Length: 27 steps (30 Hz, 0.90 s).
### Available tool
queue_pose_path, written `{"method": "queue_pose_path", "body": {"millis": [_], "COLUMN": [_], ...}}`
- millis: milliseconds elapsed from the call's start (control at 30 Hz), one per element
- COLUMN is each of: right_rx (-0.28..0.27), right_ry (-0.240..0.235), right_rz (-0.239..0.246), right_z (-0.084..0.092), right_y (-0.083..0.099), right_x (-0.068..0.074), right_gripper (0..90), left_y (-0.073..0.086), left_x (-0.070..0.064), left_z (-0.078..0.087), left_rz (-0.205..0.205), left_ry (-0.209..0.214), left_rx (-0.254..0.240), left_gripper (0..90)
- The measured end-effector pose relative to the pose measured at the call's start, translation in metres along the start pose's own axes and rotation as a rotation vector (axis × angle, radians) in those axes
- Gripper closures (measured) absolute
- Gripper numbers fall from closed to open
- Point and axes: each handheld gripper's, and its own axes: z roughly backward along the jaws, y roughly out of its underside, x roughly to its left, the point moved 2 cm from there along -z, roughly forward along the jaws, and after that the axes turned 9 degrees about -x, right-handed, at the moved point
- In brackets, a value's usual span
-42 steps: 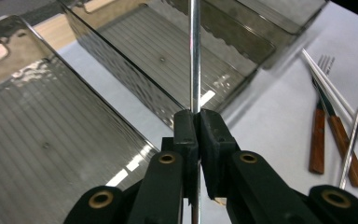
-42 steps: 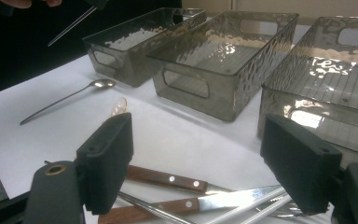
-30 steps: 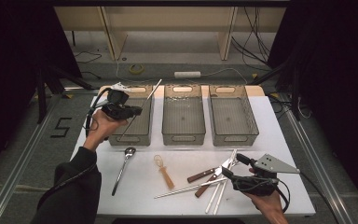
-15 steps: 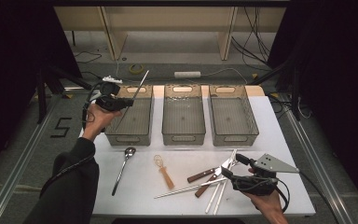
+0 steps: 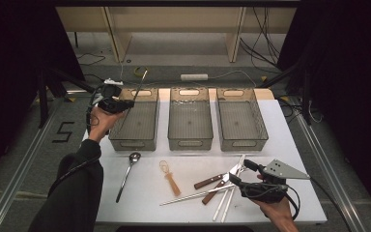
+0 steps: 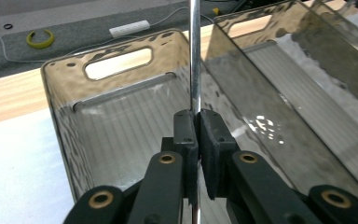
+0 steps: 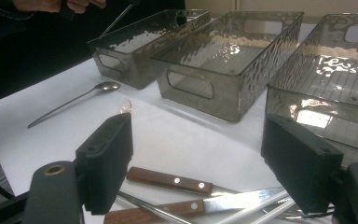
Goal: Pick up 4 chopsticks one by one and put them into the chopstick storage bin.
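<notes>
Metal rod [image 5: 140, 86], thin and shiny, sits pinched in the left gripper [image 5: 125, 104] over the left bin [image 5: 134, 141] in the high view, tip slanting up past the bin's far rim; right gripper [image 5: 237, 173] rests low by the loose cutlery pile [image 5: 222, 186], spoon [image 5: 127, 174] and small whisk [image 5: 168, 175] nearby on the white table [image 5: 188, 205]; left gripper view: pads clamped tight on the rod [image 6: 195, 56], bin wall [image 6: 65, 140] right below; to place well, I'd lower and level the rod inside the walls before letting go, so it doesn't catch the rim; right gripper view: jaws wide apart, nothing between, knives [image 7: 177, 181] just ahead.
</notes>
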Motion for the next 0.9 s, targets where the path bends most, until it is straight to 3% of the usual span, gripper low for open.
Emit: {"method": "queue_pose_path", "body": {"millis": [267, 600, 800, 900], "right_rx": [-0.002, 0.002, 0.005, 0.006], "right_ry": [-0.002, -0.005, -0.006, -0.005], "right_rz": [0.001, 0.003, 0.004, 0.002], "right_z": [0.000, 0.000, 0.000, 0.000], "right_y": [0.000, 0.000, 0.000, 0.000], "right_x": [0.000, 0.001, 0.001, 0.000], "right_gripper": [26.1, 26.1, 26.1, 26.1], "left_y": [0.017, 0.026, 0.031, 0.033], "left_x": [0.006, 0.007, 0.008, 0.008], "left_z": [-0.009, -0.015, -0.018, -0.018], "left_rz": [0.007, -0.018, -0.012, 0.014], "left_ry": [-0.021, -0.044, -0.054, -0.074], "left_rx": [0.015, 0.044, 0.060, 0.051], "left_gripper": [84.9, 84.9, 84.5, 83.5]}}
